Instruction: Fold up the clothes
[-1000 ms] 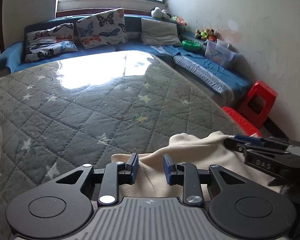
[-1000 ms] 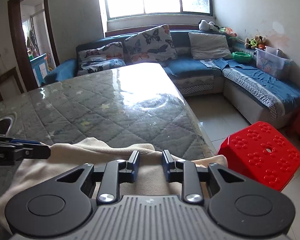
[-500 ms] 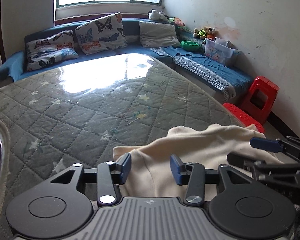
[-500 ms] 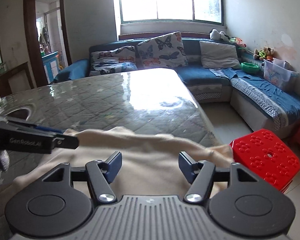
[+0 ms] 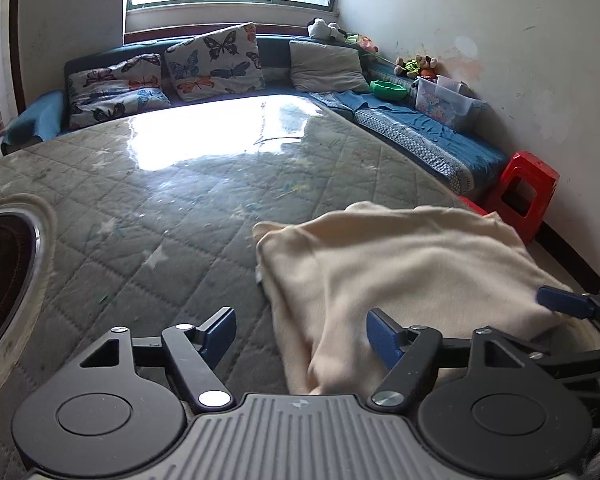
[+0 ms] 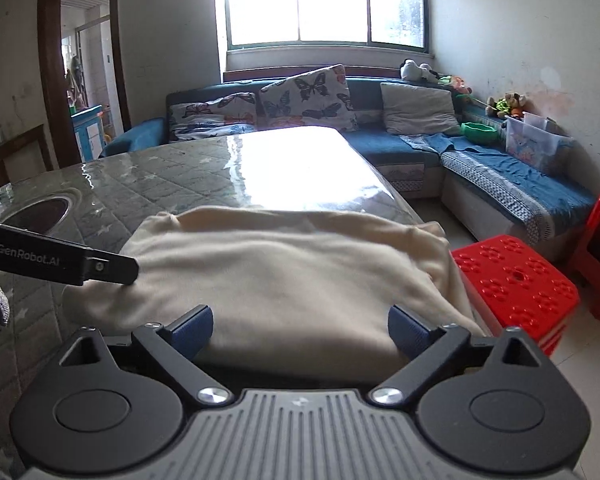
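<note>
cream garment (image 6: 284,276) lies folded at the counter's (image 5: 172,216) right edge, both grippers' fingers (image 6: 190,330) just spread, released; its overhanging side could slide floorward.

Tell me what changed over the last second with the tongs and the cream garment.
Both tongs, left and right, have just been opening, letting go of the cream folded fleece garment, and drew back toward the near edge. The garment stayed lying folded on the grey quilted table cover.
</note>
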`<state>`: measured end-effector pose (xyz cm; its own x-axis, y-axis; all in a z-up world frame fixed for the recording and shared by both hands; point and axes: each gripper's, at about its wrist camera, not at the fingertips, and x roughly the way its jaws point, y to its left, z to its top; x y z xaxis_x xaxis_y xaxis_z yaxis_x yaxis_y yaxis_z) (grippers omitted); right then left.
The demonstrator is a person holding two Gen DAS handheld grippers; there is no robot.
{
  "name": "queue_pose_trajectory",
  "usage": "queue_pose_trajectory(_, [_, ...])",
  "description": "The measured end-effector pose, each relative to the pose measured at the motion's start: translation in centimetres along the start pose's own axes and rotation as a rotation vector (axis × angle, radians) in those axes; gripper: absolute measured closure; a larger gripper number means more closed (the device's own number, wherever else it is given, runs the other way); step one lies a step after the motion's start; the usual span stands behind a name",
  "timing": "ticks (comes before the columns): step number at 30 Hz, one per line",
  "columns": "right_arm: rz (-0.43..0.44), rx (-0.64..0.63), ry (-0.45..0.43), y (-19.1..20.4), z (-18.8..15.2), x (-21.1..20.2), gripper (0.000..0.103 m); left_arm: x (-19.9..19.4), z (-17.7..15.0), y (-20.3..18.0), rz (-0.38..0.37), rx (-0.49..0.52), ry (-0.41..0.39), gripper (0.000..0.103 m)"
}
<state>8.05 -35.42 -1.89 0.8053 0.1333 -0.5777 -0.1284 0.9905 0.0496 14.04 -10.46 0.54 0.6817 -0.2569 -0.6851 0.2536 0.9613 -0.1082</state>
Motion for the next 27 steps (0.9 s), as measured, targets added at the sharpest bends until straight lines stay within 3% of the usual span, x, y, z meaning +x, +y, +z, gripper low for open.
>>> queue_pose_trajectory(5, [-0.011, -0.003, -0.004, 0.1, -0.8, -1.1, 0.006, -0.6, -0.9, 0.3, 0.007, -0.003, -0.005, 0.025])
queue_pose_trajectory(10, [0.05, 0.0, -0.058, 0.9, 0.3, -2.0, 0.005, -1.5, -1.4, 0.7, 0.014, -0.021, -0.02, 0.024])
queue_pose_trajectory(16, [0.108, -0.031, -0.007, 2.0, -0.7, -0.5, 0.005, -2.2, -1.9, 1.7, 0.03, -0.046, -0.023, 0.021])
queue_pose_trajectory(27, [0.072, -0.02, -0.035, 1.9, -1.3, -3.0, 0.0, -3.5, -2.9, 1.7, 0.031, -0.039, -0.039, 0.01])
